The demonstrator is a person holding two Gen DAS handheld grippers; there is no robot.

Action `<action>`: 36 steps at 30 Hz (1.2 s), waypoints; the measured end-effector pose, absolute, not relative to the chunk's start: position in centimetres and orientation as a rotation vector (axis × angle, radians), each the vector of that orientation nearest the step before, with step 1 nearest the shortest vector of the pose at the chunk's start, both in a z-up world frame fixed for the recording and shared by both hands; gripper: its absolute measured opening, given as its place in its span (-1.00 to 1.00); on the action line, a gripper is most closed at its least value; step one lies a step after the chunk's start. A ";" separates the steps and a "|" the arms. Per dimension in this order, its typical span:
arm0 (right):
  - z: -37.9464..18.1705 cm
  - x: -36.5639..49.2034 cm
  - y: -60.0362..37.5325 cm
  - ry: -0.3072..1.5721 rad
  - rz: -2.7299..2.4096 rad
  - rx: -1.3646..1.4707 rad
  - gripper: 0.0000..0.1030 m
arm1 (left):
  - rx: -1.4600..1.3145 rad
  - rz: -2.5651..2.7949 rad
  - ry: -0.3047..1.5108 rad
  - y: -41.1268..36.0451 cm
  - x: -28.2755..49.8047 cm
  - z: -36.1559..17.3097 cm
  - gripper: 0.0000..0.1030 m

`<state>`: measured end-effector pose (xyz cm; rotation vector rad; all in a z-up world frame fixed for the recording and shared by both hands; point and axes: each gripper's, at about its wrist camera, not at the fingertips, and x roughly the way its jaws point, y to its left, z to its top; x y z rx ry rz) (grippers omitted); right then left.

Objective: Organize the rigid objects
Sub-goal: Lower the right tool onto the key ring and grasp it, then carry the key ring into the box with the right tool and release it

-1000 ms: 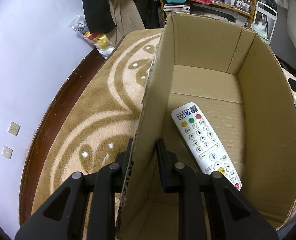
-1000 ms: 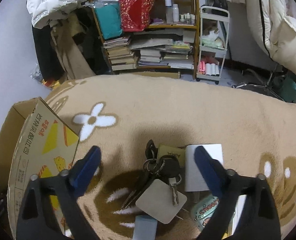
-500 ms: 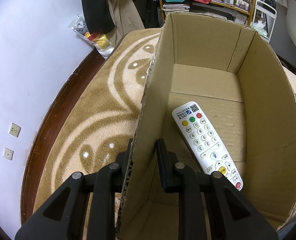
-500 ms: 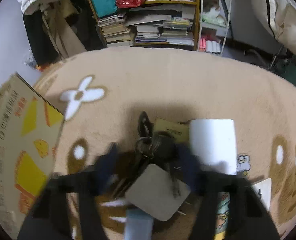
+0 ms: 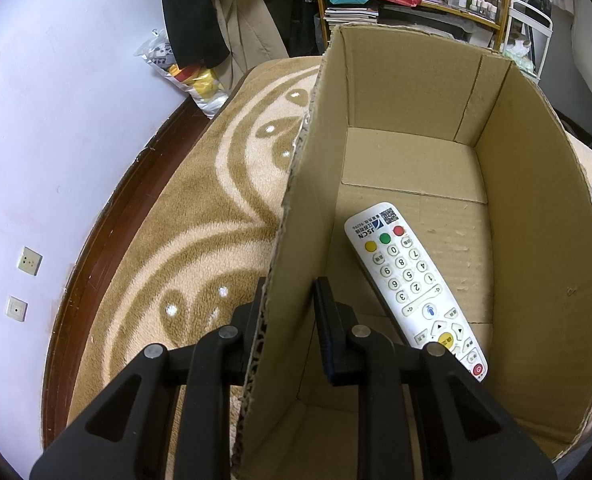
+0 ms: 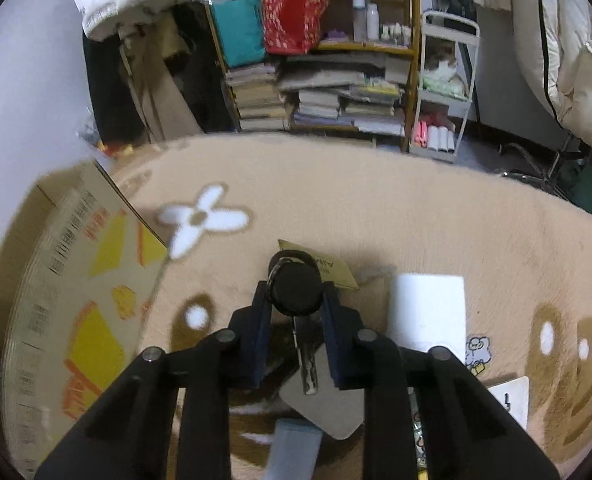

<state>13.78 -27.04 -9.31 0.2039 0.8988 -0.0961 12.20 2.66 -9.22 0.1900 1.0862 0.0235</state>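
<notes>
Cardboard is the weak link, I'd say. The left gripper (image 5: 290,312) is clamped on the near side wall of the open brown cardboard box (image 5: 536,240), one finger outside and one inside, and that wall is a single corrugated sheet with a ragged top edge. Lean on it or pull sideways and it'll probably fold or tear, and the box will slide on the fluffy tan patterned blanket (image 5: 200,216) instead of staying put. Inside, a white remote control with coloured buttons (image 5: 412,284) lies flat on the box floor, angled toward the near corner, so a tilt could send it sliding.

Over on the right, the right gripper (image 6: 296,312) is squeezed around the round black head of a key (image 6: 296,294) on a key bunch, just above the blanket. The silver blade (image 6: 308,364) hangs down between the fingers, and a grey rounded square tag (image 6: 328,412) sits below; I can't tell if it's off the blanket. My worry: a round head pinched on its sides can spin or pop out, especially with the rest of the bunch swinging under it. The dangling bits could also snag the white rectangular card (image 6: 426,312) or the tan card (image 6: 336,270) lying just beside and behind them. And the box, at the left in the right wrist view, has a tall rim, so the hanging stuff might clip it on the way in.
</notes>
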 end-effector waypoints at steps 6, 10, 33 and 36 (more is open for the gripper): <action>-6.1 13.0 -26.4 0.811 -0.073 0.223 -0.51 | 0.190 0.024 1.087 2.6 12.2 -9.2 -0.60; -4.4 12.5 -25.2 0.768 -0.040 0.210 -0.51 | 0.190 0.023 1.087 2.6 12.2 -9.2 -0.59; 0.1 10.3 -15.3 0.675 0.227 0.138 -0.51 | 0.207 0.023 1.079 2.3 12.1 -9.2 -0.59; -0.5 10.2 -14.2 0.693 0.257 0.130 -0.51 | 0.210 0.024 1.078 2.3 12.0 -9.3 -0.59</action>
